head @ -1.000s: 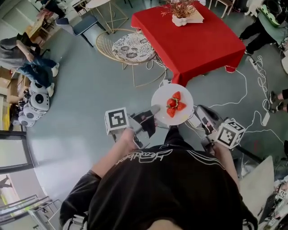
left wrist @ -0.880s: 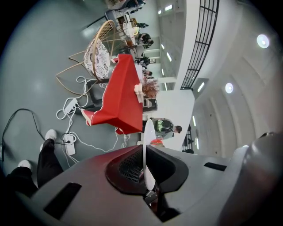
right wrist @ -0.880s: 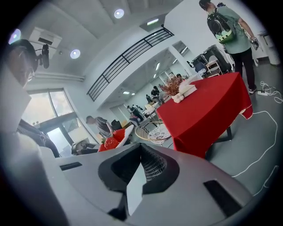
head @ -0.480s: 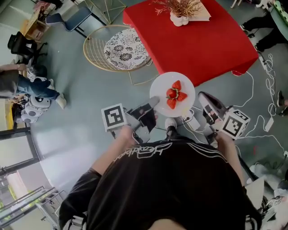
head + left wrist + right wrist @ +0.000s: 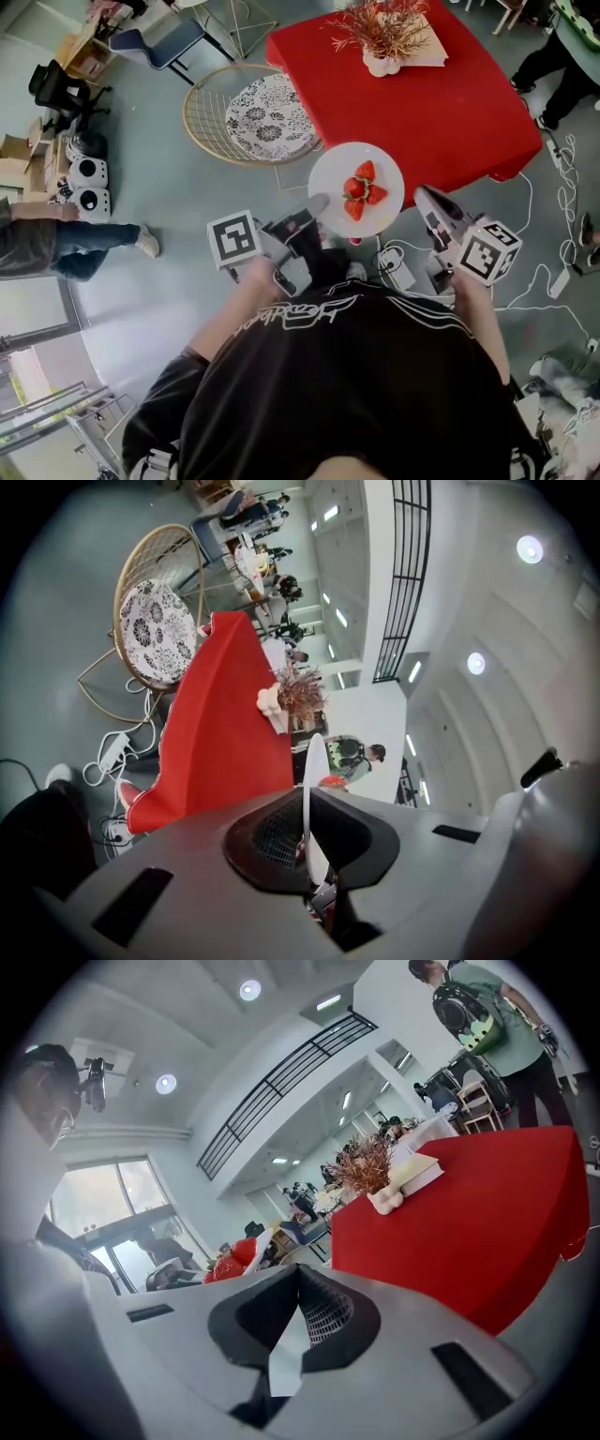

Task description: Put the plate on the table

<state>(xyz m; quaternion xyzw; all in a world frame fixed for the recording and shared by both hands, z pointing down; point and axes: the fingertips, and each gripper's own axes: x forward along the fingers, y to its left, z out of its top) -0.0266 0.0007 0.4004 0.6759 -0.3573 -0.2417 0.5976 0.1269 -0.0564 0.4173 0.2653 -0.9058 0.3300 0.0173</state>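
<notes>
plate (image 5: 356,187) now closer to the red table (image 5: 441,103); left gripper (image 5: 317,204) and right gripper (image 5: 422,195) each clamp its rim; keep it level so the strawberries (image 5: 361,190) stay put.

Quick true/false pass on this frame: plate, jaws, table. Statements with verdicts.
1. Both the left gripper and the right gripper have their jaws closed on the plate. True.
2. The plate rests on the red table. False: it is held in the air at the table's near edge.
3. Strawberries lie on the plate. True.
4. The table is bare. False: a vase of dried plants and a book sit on it.
</notes>
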